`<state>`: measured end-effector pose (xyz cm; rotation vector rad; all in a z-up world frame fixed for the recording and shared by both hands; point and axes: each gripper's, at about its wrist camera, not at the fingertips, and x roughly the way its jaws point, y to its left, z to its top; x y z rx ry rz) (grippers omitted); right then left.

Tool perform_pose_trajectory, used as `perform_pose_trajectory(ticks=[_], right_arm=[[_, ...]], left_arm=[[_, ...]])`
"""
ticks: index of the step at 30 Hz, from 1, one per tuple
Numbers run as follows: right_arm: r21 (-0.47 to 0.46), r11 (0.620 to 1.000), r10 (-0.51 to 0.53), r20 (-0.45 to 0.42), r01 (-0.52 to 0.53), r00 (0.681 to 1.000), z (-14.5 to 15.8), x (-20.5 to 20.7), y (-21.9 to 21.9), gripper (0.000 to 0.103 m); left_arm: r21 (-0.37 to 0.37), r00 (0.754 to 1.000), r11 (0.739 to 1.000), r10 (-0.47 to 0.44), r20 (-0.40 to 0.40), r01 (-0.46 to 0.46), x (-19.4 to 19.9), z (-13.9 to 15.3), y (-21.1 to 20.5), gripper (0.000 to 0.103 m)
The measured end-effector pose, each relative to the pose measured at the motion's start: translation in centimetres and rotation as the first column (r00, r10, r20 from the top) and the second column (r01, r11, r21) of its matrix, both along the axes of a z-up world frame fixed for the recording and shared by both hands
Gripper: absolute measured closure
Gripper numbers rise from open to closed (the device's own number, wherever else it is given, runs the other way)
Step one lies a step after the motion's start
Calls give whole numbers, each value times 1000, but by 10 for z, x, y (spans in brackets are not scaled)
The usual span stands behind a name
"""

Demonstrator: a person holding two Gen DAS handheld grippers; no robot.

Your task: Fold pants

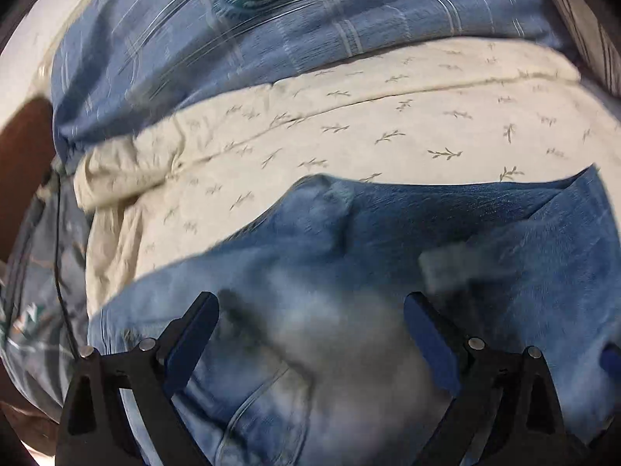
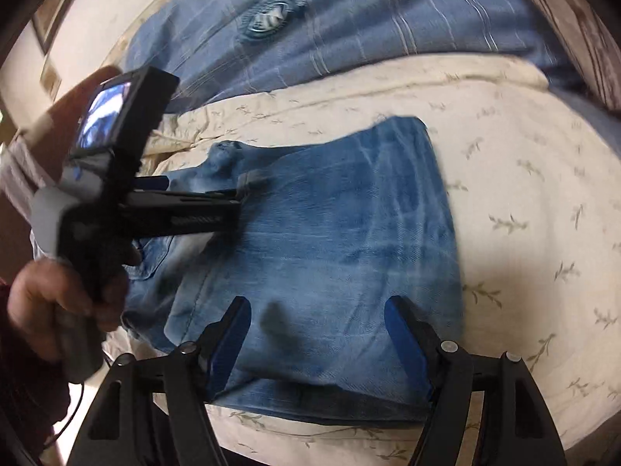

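jeans (image 2: pixel 330 233) lie folded on cream sheet (image 2: pixel 524 194). left gripper (image 2: pixel 248 182) held level over them, tongs spread; right gripper (image 2: pixel 316 310) low, also spread, holding nothing.

Left tongs (image 1: pixel 310 306) and right tongs (image 2: pixel 316 310) both spread wide

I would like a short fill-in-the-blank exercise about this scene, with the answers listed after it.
1. The folded jeans are made of ____ denim.
2. The jeans lie on a cream bedspread printed with small ____.
3. The fingers of the right gripper stand ____, with nothing between them.
4. Behind the bedspread lies a ____ striped pillow.

Answers: blue; leafy sprigs; open; blue
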<state>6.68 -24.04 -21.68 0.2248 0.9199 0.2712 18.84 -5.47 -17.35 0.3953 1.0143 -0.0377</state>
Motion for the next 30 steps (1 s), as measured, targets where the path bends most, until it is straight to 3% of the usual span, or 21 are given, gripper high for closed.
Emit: perform_pose_trajectory(ticks=[5,9,14,16,18,24,30], right_arm=[[29,999,-20,80,17,997,15,-7,1,28],[15,1000,-9,166,7,986,28,-14,13,28],[-45,998,38,104,-33,994,15,-4,42,28],[-142,989,48,51,-40,998,1,2,58,28],[-205,978,63,72,-47,995,1,1,68,28],[-110,993,67,159,-49,985,17,-8,66,28],[-49,999,22,183,-13,983,27,-7,59,28]], left_arm=[[-86,997,996,28,66,-22,-28,36,57,7],[-130,988,987,113,102,-100,-56,61,131,7],[-156,974,966,216,65,-204,-87,55,208,7],[-191,965,948,262,21,-254,-96,45,236,7],[-239,950,921,310,-24,-307,-104,35,260,7],[-439,919,808,362,-158,-394,-119,16,286,7],[-538,911,736,346,-223,-411,-109,8,277,7]])
